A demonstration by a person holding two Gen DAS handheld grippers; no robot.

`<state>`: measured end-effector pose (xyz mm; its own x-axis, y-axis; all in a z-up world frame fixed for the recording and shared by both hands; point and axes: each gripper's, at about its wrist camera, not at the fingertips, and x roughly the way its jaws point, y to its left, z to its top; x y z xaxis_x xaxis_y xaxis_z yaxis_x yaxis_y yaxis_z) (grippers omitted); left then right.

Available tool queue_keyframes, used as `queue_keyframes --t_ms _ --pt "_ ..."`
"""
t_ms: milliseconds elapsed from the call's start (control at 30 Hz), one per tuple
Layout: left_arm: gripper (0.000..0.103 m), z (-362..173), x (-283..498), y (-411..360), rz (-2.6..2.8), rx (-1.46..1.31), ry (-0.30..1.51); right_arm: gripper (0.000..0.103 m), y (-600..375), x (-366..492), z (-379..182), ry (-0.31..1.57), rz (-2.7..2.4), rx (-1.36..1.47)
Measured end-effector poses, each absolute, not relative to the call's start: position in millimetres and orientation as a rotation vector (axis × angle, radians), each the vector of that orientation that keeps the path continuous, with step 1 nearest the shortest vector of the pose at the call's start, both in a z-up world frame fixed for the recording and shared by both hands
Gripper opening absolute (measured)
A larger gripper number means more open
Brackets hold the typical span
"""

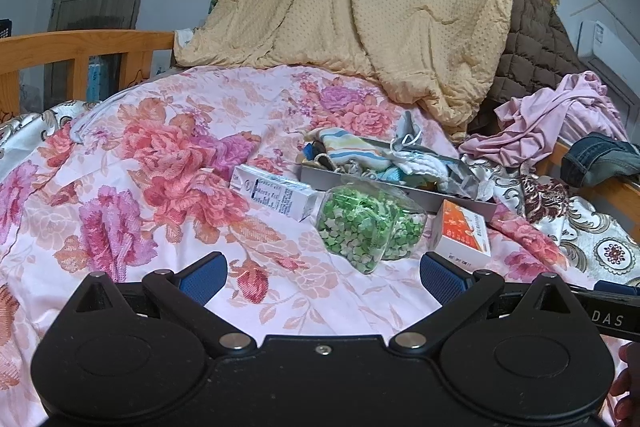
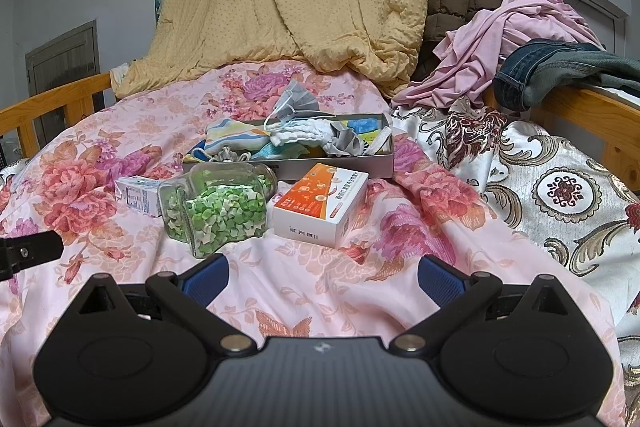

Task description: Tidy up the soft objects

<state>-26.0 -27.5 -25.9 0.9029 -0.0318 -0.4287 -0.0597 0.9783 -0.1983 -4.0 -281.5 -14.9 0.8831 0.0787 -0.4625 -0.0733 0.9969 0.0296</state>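
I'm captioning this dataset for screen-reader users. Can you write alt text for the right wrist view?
An open right gripper hovers over a pink floral bedspread, holding nothing. Ahead lie a jar of green paper stars on its side, an orange-and-white box, and a grey tray filled with small cloths. Clothes are heaped behind.

- The white carton ahead and to the left of the right tool is half hidden behind the jar of green stars.
- Print on the orange box is too small to read.
- The tray hides the bottoms of its heaped cloths.
- The jeans run off the right edge.
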Motion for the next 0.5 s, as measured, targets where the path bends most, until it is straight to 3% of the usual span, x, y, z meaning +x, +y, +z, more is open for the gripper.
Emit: queue_keyframes --t_ms 500 --pt "0.102 -27.2 -22.9 -28.9 0.036 -0.197 0.485 0.103 -281.4 -3.3 -17.1 0.492 0.079 0.008"
